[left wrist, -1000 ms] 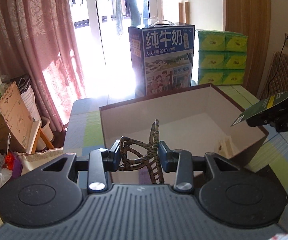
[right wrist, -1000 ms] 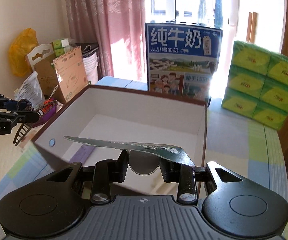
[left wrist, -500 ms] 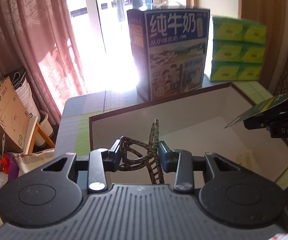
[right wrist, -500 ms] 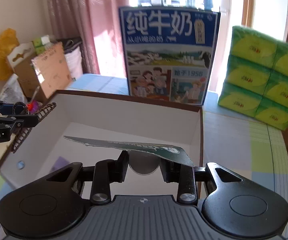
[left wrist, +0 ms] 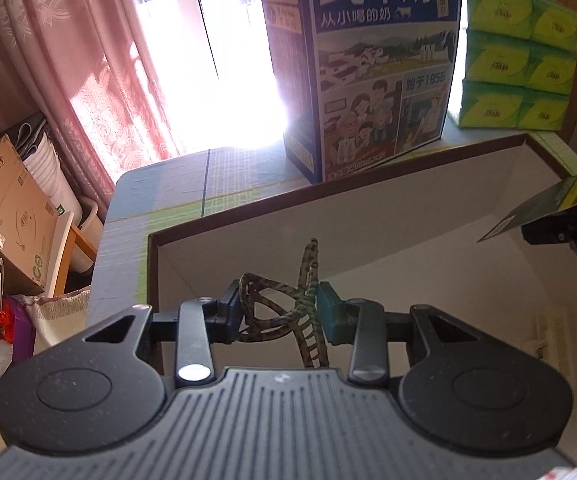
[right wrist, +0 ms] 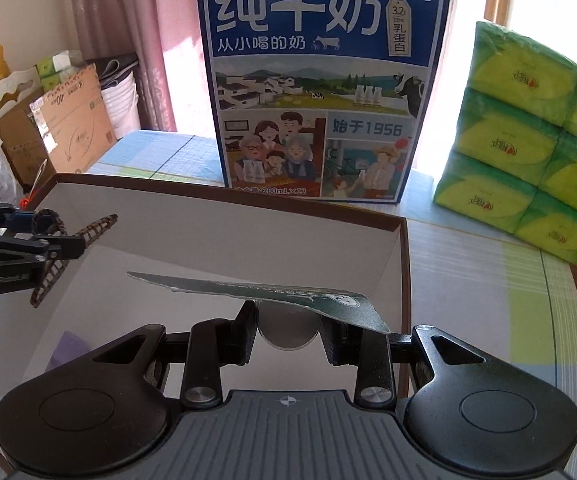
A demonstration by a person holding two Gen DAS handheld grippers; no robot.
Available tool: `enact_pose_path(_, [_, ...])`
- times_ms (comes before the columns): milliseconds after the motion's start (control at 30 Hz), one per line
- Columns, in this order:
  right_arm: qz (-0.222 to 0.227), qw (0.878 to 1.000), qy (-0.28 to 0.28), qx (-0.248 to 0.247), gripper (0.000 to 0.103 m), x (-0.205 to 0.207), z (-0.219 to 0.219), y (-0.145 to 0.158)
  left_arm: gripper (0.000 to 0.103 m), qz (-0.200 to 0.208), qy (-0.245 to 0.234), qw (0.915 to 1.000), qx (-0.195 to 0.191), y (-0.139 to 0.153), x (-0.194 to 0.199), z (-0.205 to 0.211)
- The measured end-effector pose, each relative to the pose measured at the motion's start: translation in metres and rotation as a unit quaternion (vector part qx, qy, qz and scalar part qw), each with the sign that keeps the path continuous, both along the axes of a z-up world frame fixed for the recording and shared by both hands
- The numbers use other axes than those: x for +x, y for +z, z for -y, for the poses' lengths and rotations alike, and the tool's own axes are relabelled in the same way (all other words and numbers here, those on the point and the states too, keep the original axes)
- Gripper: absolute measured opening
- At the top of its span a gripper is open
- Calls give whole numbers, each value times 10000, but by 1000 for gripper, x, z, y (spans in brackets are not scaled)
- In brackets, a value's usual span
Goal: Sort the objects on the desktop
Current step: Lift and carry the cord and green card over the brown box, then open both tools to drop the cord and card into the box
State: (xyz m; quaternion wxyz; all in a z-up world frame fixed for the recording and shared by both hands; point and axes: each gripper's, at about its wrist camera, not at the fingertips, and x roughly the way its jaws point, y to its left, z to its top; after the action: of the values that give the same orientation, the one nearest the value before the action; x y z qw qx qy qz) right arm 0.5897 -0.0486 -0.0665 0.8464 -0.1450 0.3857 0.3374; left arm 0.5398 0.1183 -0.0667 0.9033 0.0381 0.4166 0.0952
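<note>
Pinching hair claw (left wrist: 284, 312): left gripper (left wrist: 278, 312) | pinching card-backed disc (right wrist: 288, 330): right gripper (right wrist: 288, 330) | both inside box rim (right wrist: 404, 264)

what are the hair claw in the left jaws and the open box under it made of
Hair claw: likely glossy hard plastic with a tortoiseshell pattern, going by its thin rigid teeth and loops. Box: seemingly matte paperboard, with thin flat walls, white inside, brown rim.

Matt white cardboard box (right wrist: 216, 240)

Home room, pink curtains (left wrist: 100, 60), milk carton (right wrist: 320, 92), tissue packs (right wrist: 528, 152)
</note>
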Motion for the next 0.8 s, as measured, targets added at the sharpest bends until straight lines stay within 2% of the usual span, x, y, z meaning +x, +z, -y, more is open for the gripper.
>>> enact_pose_path(233, [-41,10000,-25,-82,31,5,0,-9,34,-51,35,10000,7,-12,11,0])
enact_pose_path(700, [1,10000,-69,-27,31,14,0,-15,41,17,1,10000,-4,-10,13,-2])
enact_pose_path(800, [123,9999,-77,53,34,14,0,-13,47,46,19,10000,2,-8,12,-3])
